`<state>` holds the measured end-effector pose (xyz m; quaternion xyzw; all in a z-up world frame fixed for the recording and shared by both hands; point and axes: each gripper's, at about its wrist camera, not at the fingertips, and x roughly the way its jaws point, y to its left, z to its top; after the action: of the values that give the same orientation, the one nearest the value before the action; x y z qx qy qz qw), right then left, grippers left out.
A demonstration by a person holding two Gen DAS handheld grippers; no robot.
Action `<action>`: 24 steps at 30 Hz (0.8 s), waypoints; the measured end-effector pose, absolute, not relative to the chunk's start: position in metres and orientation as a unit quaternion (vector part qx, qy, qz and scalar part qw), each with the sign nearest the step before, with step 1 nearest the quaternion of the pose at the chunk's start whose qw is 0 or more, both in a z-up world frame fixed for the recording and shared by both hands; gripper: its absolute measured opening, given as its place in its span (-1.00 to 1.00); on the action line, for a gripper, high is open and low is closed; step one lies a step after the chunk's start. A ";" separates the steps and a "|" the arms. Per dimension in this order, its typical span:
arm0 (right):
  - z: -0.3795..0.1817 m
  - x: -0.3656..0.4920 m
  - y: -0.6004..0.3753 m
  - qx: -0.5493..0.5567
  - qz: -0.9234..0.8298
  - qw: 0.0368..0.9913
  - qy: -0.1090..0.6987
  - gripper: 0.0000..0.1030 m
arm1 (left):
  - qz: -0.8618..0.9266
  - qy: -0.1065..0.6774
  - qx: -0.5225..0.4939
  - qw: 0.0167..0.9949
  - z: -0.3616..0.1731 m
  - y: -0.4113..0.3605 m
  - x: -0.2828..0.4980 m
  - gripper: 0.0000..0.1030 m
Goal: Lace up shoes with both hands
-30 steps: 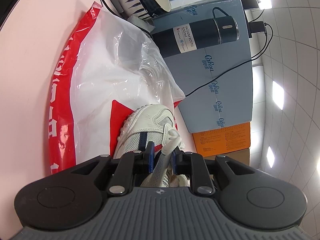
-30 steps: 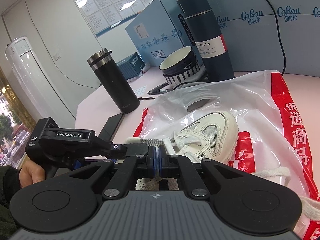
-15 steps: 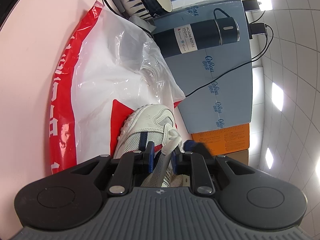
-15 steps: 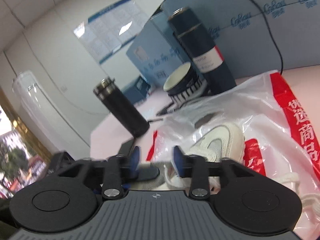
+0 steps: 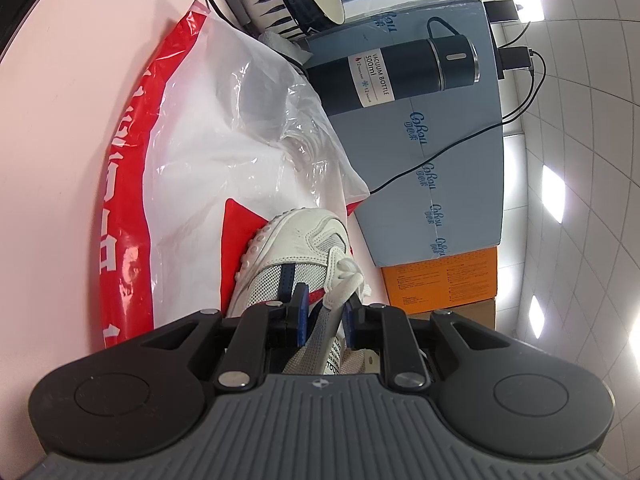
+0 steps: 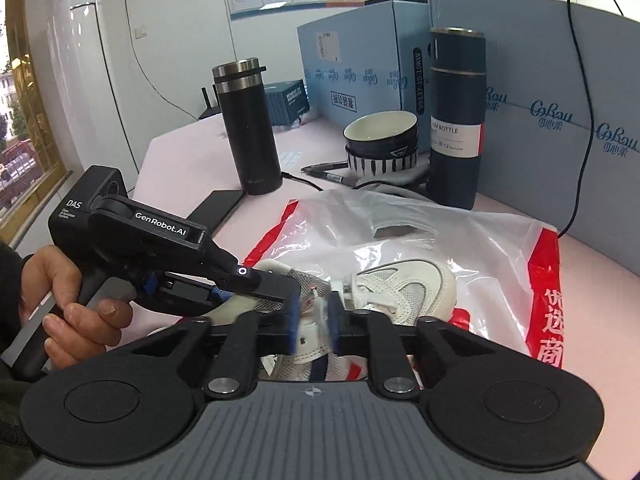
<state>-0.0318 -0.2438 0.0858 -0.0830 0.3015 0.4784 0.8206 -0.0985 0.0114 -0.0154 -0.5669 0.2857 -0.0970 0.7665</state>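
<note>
A white sneaker [image 5: 298, 256] with mesh side panels and a dark blue stripe lies on a red and white plastic bag [image 5: 192, 168] on the pink table [image 5: 60, 128]. Its white lace [image 5: 346, 280] is threaded loosely through the eyelets and bunched over the grey tongue [image 5: 324, 332].

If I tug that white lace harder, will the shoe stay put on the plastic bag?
Probably not. The shoe looks light, mesh and foam, and lies on a glossy, crinkled plastic bag, so it may slide. The lace, flat and limp between the left hand-held gripper fingers, likely just bends.
</note>
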 end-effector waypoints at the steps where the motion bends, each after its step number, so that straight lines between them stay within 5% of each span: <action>1: 0.084 -0.031 -0.241 -0.084 0.478 0.820 0.305 -0.89 | -0.097 0.286 -0.566 0.767 -0.015 0.011 -0.098 -0.69; 9: 0.078 -0.027 -0.232 -0.080 0.463 0.827 0.308 -0.93 | -0.096 0.284 -0.570 0.765 -0.016 0.011 -0.098 -0.69; 15: 0.075 -0.013 -0.245 0.027 0.470 0.823 0.317 -0.91 | -0.096 0.284 -0.572 0.764 -0.016 0.011 -0.099 -0.69; 18: 0.086 -0.004 -0.258 0.075 0.464 0.824 0.317 -0.56 | -0.096 0.283 -0.572 0.764 -0.016 0.012 -0.100 -0.69; 24: 0.119 -0.010 -0.255 -0.066 0.476 0.826 0.295 -0.50 | -0.095 0.283 -0.574 0.762 -0.017 0.011 -0.100 -0.69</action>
<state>-0.0097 -0.2553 0.1194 -0.0661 0.2953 0.4756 0.8259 -0.0997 0.0110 -0.0170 -0.5744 0.2828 -0.0953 0.7622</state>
